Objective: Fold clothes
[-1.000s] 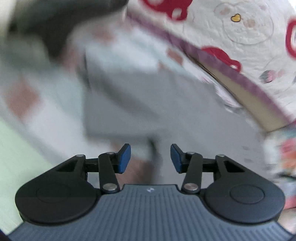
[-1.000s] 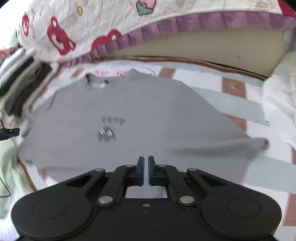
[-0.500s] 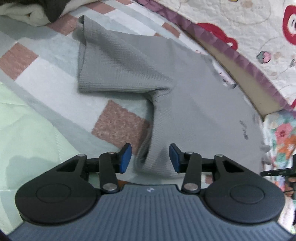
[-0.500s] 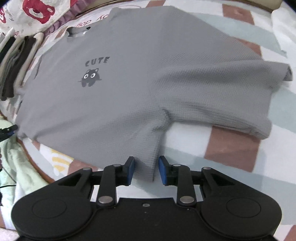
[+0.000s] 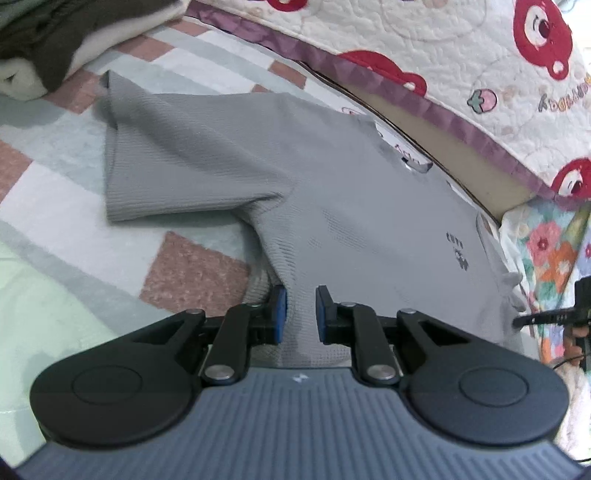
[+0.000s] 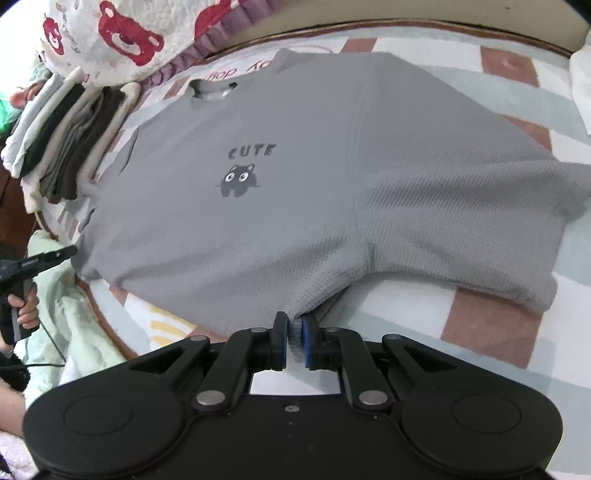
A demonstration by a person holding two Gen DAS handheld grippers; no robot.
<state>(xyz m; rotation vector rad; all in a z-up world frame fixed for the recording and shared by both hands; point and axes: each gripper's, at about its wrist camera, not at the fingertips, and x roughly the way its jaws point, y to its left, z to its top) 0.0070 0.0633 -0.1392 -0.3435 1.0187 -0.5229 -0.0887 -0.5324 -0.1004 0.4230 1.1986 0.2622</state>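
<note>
A grey T-shirt with a "CUTE" print and a small dark creature lies spread face up on a checked bed cover. My left gripper has its blue pads drawn in on the shirt's side edge below one sleeve, and the cloth fills the gap between them. My right gripper is shut on the opposite side edge, just under the other armpit, with a pinch of fabric between its pads. Both sleeves lie flat and spread outward.
A stack of folded clothes sits beside the shirt's shoulder. A quilt with red bears borders the far side. Pale green bedding lies at the near edge. A hand holds the other gripper.
Both grippers have moved onto the shirt's side edges and narrowed. The right one went from open around the edge to pinching it; the left one's pads came much closer together on the cloth.
</note>
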